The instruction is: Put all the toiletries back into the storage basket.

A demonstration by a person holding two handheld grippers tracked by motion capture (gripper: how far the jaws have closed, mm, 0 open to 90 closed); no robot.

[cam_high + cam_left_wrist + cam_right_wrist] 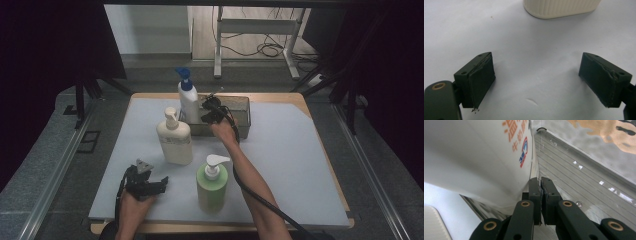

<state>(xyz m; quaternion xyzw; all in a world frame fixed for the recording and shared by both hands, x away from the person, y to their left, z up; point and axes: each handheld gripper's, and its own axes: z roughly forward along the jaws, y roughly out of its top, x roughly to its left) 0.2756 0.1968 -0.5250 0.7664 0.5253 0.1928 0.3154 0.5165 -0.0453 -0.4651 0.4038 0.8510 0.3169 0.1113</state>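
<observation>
A white bottle with a blue pump stands at the left end of a metal tray at the back of the mat, seemingly inside it. My right gripper reaches into the tray right beside that bottle. In the right gripper view its jaws are shut together with nothing between them. The white bottle, printed in orange, lies against the left jaw's outer side, with the ribbed tray floor beyond. My left gripper rests on the mat at the front left, open and holding nothing.
A cream pump bottle stands mid-mat, its ribbed base just ahead of the left jaws. A green pump bottle stands near the front edge, between my two forearms. The right cable trails off the front of the pale blue mat.
</observation>
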